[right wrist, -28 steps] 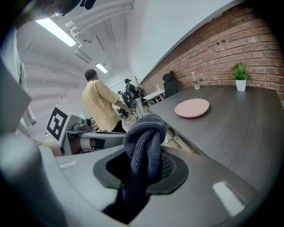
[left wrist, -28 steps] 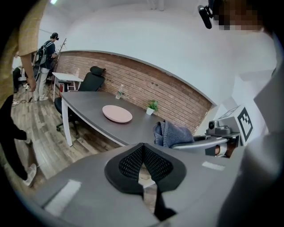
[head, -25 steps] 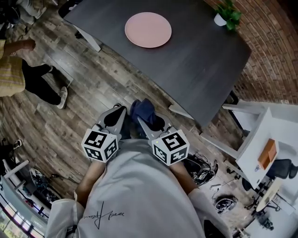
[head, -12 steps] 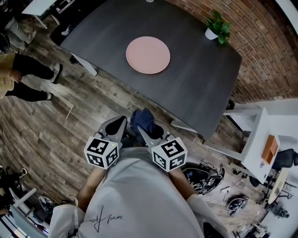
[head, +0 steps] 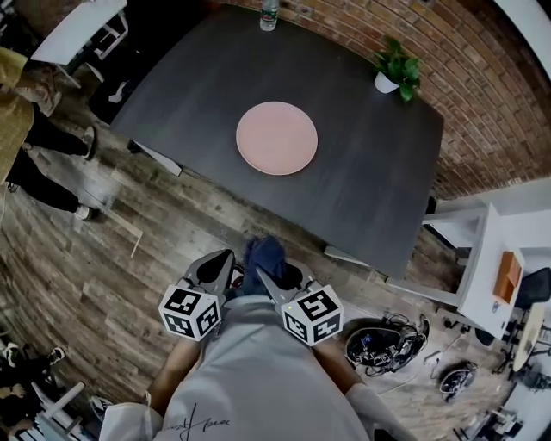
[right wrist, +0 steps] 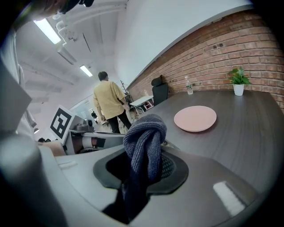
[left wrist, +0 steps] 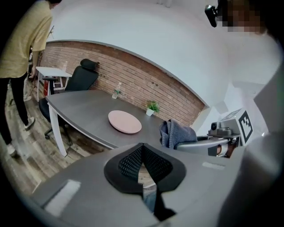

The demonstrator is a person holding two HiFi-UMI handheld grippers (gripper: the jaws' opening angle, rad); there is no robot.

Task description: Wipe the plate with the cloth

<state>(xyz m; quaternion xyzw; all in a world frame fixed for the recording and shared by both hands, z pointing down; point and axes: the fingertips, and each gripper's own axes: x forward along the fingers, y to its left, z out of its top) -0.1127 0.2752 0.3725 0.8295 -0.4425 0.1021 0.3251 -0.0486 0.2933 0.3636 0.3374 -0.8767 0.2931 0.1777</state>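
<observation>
- The dark grey worktop (head: 370, 189) is standing on a wood-plank floor (head: 103, 250) beside a brick wall (head: 486, 103). It is lying well ahead of the person's body.
- The plate (head: 276, 138) is sitting flat near the middle of the worktop, apart from everything else on it. It is round, pale pink and matte, and no marks on it are showing from here.
- The right gripper (right wrist: 146, 170) is clamping its jaws on the cloth. It is hanging low over the floor, well short of the plate.
- The left gripper (left wrist: 143, 162) is hanging just beside the right one, its jaws pressing together with nothing between them.
- The cloth (right wrist: 144, 139) is a dark blue ribbed knit. It is bunching into a twisted fold above the right gripper's jaws and trailing down between them.
- A small potted plant (head: 394, 69) is standing at the worktop's far corner.
- A clear bottle (head: 269, 15) is standing at the worktop's far edge.
</observation>
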